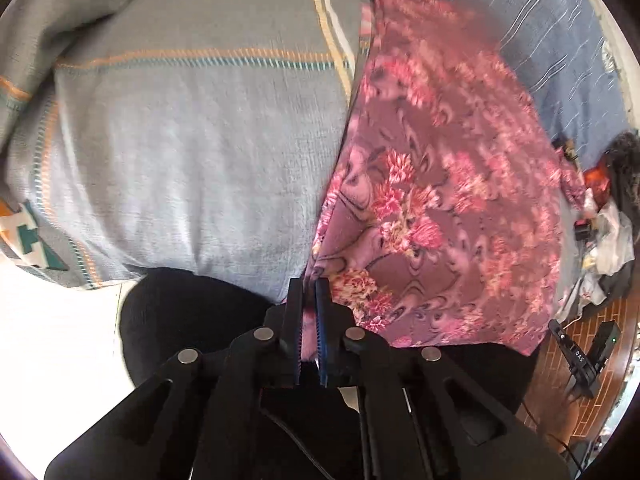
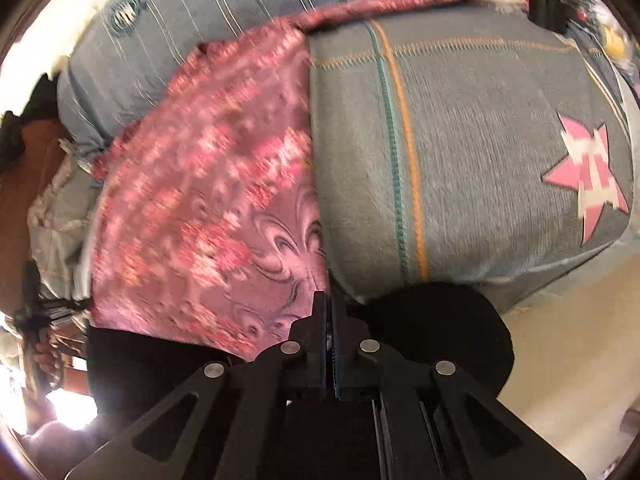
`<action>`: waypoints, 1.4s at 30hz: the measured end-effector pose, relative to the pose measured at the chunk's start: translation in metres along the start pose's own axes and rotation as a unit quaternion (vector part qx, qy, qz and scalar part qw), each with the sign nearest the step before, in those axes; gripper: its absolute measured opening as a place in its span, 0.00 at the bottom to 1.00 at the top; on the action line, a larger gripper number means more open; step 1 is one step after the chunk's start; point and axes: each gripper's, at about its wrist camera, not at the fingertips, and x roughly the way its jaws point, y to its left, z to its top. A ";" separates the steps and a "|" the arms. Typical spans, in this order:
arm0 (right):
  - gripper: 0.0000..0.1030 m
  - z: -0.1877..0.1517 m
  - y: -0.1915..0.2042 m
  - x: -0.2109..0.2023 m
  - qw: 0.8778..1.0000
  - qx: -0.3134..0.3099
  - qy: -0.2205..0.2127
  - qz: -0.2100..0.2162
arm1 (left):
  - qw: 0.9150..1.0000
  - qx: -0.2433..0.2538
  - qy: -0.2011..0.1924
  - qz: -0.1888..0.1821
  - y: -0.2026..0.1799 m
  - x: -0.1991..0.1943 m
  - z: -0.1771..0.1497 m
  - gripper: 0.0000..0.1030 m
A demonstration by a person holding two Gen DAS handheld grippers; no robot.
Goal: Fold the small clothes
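My left hand-held gripper (image 1: 309,286) is clamped on the near edge of the pink floral garment (image 1: 432,208); a strip of the pink cloth shows pinched between its blue-edged fingers (image 1: 321,312), which stand almost together. My right hand-held gripper (image 2: 329,300) has its fingers pressed together too, at the near corner of the same pink floral garment (image 2: 208,200). The cloth runs right up to the fingertips there, and the thin gap between the pads is too dark for me to see the fabric inside, so I read it as gripped by its edge.

The garment lies spread over the grey bedcover (image 1: 192,140), which carries orange and teal stitched lines and, in the right wrist view, a pink star patch (image 2: 588,180). Seen from the left wrist, the garment covers the right side of the bedcover; seen from the right wrist, it covers the left side, with a twisted end (image 2: 400,0) trailing across the far edge of the bedcover. Beyond the garment lies a blue striped sheet (image 1: 560,40). The pattern of the garment is smeared with blur in both views.

Below the near edge of the bedcover sits something dark and rounded (image 1: 180,312), and pale floor (image 2: 560,360) shows beside it.
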 end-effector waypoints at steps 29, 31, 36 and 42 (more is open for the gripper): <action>0.67 0.290 -0.116 0.021 0.963 0.189 -0.185 -0.047 | 0.981 0.146 -0.109 -0.069 -0.189 0.066 0.153 0.67; 0.67 0.299 -0.133 0.043 0.950 0.250 -0.183 -0.026 | 0.979 0.147 -0.114 -0.080 -0.197 0.072 0.172 0.67; 0.65 0.305 -0.156 0.061 0.926 0.310 -0.213 -0.012 | 0.974 0.143 -0.130 -0.116 -0.200 0.088 0.199 0.67; 0.07 0.292 -0.169 0.072 0.898 0.369 -0.236 -0.034 | 0.978 0.132 -0.121 -0.107 -0.190 0.110 0.212 0.67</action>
